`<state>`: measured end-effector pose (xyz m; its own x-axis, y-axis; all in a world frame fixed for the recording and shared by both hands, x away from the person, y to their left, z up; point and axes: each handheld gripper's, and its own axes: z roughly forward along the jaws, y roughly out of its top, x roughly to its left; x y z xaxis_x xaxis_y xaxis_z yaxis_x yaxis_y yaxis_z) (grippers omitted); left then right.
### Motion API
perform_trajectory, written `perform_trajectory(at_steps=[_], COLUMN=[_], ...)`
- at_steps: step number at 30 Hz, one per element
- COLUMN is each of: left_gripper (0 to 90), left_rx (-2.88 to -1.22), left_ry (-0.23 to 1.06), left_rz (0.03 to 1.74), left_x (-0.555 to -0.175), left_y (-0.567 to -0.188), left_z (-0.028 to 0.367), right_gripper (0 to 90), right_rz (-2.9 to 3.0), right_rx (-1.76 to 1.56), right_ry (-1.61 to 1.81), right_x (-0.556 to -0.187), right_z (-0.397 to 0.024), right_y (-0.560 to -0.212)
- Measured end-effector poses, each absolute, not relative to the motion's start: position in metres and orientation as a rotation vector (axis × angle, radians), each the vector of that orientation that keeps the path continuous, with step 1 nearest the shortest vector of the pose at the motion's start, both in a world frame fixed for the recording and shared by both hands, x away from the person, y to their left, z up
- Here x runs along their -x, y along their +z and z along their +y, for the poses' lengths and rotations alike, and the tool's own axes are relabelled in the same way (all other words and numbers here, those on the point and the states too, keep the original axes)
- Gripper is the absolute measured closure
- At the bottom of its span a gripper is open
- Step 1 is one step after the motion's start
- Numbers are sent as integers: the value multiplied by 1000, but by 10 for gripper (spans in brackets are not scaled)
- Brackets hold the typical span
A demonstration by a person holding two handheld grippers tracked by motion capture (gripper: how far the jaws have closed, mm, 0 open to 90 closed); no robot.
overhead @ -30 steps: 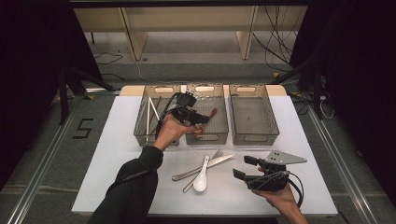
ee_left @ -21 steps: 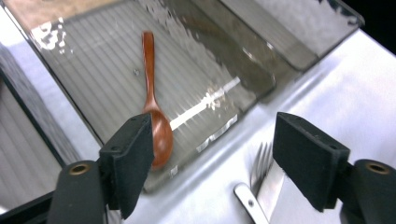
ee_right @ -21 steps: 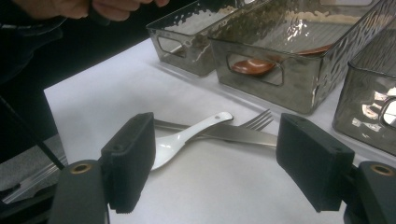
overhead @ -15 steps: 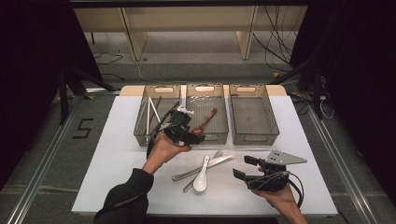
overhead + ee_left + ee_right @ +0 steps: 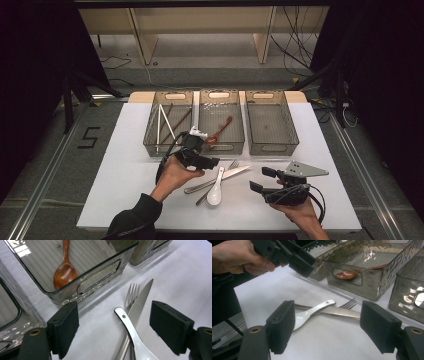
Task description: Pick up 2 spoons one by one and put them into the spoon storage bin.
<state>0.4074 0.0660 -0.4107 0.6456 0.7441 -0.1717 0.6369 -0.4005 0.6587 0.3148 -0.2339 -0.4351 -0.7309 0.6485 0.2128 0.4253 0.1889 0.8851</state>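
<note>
- The work in hand looks like sorting cutlery into the 3 bins: the left claw (image 5: pixel 209 162) hangs empty, jaws wide, just in front of the middle bin (image 5: pixel 221 148) and over the pile left on the worktop (image 5: pixel 125 165).
- The pile is 3 pieces lying together on the worktop between the 2 hands: a white spoon (image 5: pixel 215 190), a knife (image 5: pixel 227 175) and a fork (image 5: pixel 229 166). In the left gripper view the white spoon's handle end (image 5: pixel 125 317) lies across the fork (image 5: pixel 131 292) and knife (image 5: pixel 142 300), right between the open jaws.
- A wooden spoon (image 5: pixel 219 134) lies in the middle bin, so the white spoon probably belongs there too; chopsticks (image 5: pixel 162 125) fill the left bin (image 5: pixel 168 148), and the right bin (image 5: pixel 271 145) holds nothing.
- To do the pick well, take the white spoon first, since it rests on top. Lower the left claw so 1 jaw lands each side of the handle, not over the metal pieces under it.
- Close on the narrow handle near its end, square across it; a glazed handle is likely slippery, so grip firmly before lifting.
- Lift straight up so the fork and knife are not dragged along.
- The right claw (image 5: pixel 258 180) rests near the worktop's front right, jaws wide and empty, aimed at the pile; it is best kept clear of the left one's path.
</note>
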Motion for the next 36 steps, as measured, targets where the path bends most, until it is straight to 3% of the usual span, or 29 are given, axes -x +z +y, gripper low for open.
perform_trajectory(at_steps=[24, 36], left_gripper=[217, 280], left_rx=[-2253, -2343], left_ry=[146, 95], left_rz=[1068, 1049], left_x=[-397, -395], left_y=[-440, -461], left_z=[42, 29], right_gripper=[293, 293], right_rz=[2267, 2267], right_rx=[-1022, -1026], right_ry=[1549, 1552], right_x=[-314, -315], right_z=[-231, -231], right_y=[-436, -436])
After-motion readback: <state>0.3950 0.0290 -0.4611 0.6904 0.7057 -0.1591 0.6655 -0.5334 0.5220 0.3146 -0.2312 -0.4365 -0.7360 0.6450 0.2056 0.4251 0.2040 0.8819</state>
